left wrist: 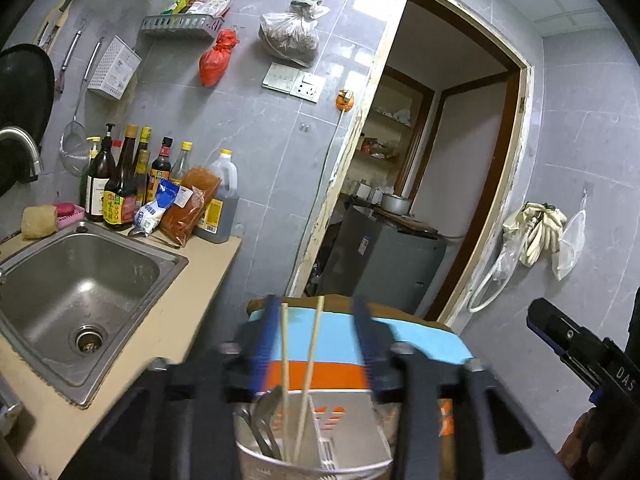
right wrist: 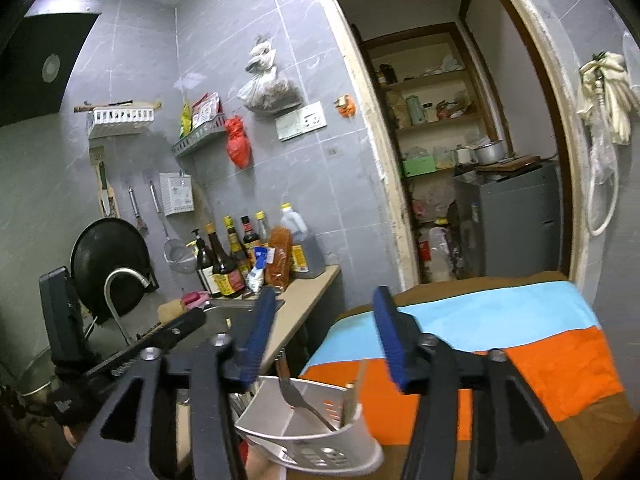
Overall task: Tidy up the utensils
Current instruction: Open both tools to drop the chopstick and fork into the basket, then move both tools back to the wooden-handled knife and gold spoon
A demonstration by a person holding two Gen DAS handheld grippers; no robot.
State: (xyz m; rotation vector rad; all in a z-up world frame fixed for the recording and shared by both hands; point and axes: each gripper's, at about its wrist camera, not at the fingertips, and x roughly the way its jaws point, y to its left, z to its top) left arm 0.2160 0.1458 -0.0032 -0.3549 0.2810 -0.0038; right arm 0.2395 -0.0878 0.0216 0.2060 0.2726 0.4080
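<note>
1. The chopsticks [left wrist: 298, 376] and a fork [right wrist: 298, 398] stand in the white utensil holder [right wrist: 316, 440], which sits on the striped cloth [right wrist: 520, 344] right below me.
2. I judge the sorting nearly done; I see no loose utensils left.
3. My left gripper [left wrist: 318, 336] is spread, with the chopsticks between its blue pads, untouched.
4. My right gripper [right wrist: 326, 340] is spread, empty.

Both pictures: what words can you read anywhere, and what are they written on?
"DAS" in white letters, on the black body of the right gripper.
Labels on the sauce bottles: too small to read.
Blue and white packet: print too blurred.
Hanging white box: print too small.
</note>
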